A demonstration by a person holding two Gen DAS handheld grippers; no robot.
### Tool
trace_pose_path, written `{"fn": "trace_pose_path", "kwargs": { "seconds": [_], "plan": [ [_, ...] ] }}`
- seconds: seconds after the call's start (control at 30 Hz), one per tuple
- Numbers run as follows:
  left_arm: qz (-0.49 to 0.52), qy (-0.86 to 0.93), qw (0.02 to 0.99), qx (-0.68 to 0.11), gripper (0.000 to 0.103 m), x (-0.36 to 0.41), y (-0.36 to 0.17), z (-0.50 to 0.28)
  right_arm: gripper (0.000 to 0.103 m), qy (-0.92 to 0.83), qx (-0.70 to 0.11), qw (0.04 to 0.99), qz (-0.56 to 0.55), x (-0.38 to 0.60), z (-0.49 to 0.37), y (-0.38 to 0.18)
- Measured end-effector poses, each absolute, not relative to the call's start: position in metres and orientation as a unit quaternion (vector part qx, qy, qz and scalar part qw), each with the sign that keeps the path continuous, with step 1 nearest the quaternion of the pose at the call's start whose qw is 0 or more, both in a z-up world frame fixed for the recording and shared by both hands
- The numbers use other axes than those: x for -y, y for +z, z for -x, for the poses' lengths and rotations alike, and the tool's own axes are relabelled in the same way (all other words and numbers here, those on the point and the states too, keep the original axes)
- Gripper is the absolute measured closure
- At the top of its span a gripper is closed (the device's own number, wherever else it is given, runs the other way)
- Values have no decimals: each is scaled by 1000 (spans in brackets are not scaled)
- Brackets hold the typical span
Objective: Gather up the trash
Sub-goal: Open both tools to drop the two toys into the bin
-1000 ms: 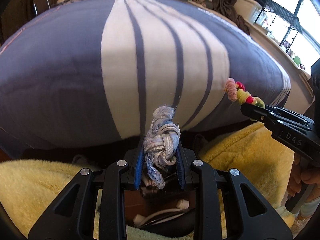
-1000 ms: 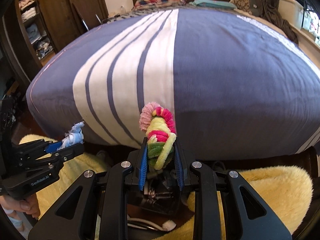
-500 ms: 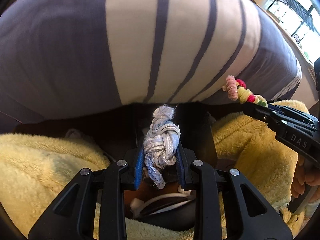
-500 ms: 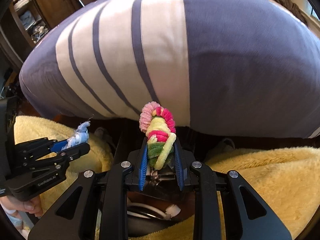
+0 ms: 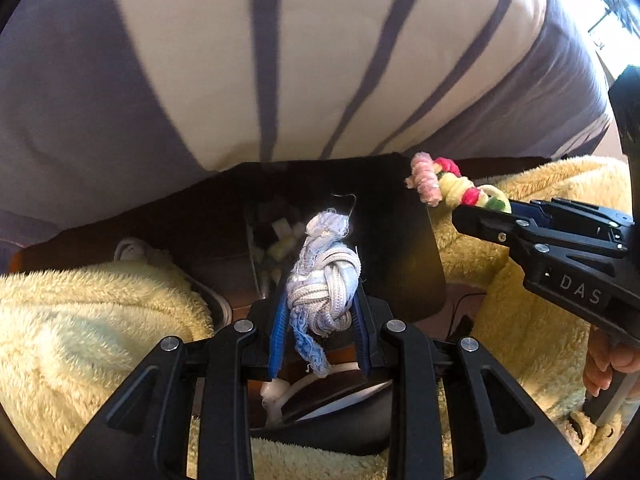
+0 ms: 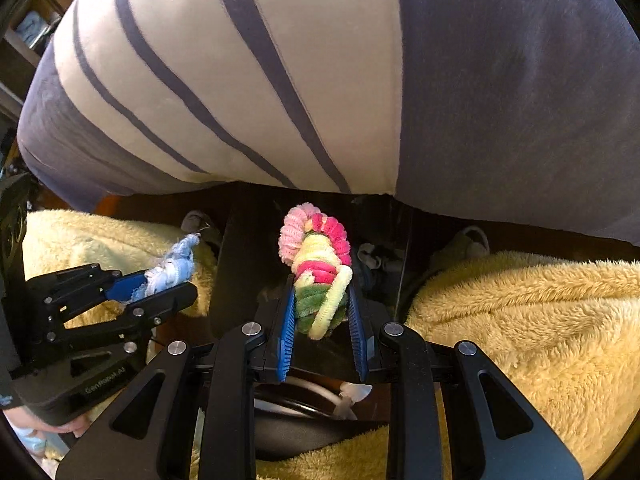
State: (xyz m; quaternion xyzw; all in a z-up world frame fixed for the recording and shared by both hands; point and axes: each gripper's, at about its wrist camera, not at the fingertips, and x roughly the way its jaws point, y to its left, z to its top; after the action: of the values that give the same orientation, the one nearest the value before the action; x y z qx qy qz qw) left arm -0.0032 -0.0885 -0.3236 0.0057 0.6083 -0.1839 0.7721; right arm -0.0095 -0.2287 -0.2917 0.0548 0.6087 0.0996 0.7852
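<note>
Left wrist view: the left gripper (image 5: 320,312) is clamped on a knotted white-and-blue frayed rope (image 5: 322,284), its long axis running along the fingers. A dark open bin (image 5: 400,248) lies straight ahead and below.

Right wrist view: the right gripper (image 6: 322,320) grips a twisted pink, yellow and green fuzzy cord (image 6: 318,268), equally near the bin (image 6: 248,248).

Right tongs (image 6: 322,316) clamping multicolored chenille bundle (image 6: 318,268), left tongs (image 6: 168,284) gripping blue-white rope scrap (image 6: 174,268), striped bedspread (image 6: 280,72) beyond
</note>
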Motion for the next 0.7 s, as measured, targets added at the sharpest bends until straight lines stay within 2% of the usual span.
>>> {"fn": "trace_pose_path", "kwargs": {
  "seconds": [0.2,0.3,0.47,0.53,0.57,0.6,0.67,0.7],
  "plan": [
    [4,-185,768,-613,73,89,-326,-4,76,107,-603,787,-71,236,6,-288],
    [9,-180,768,-614,67,86,-329,-5,75,107,-601,789,-74,238,7,-286],
    [12,-167,779,-605,46,81,-318,-4,68,94,-583,802,-83,243,8,-275],
    [11,-162,785,-598,37,79,-313,-3,51,90,-572,810,-88,247,9,-267],
    [11,-160,789,-593,33,78,-308,-2,47,88,-564,816,-90,249,10,-261],
    [12,-157,795,-586,30,77,-301,-1,39,86,-559,820,-92,250,11,-257],
    [15,-153,806,-572,18,73,-289,0,27,83,-544,830,-96,253,14,-246],
    [17,-150,813,-562,16,71,-281,0,20,82,-535,835,-98,255,14,-239]
  ]
}}
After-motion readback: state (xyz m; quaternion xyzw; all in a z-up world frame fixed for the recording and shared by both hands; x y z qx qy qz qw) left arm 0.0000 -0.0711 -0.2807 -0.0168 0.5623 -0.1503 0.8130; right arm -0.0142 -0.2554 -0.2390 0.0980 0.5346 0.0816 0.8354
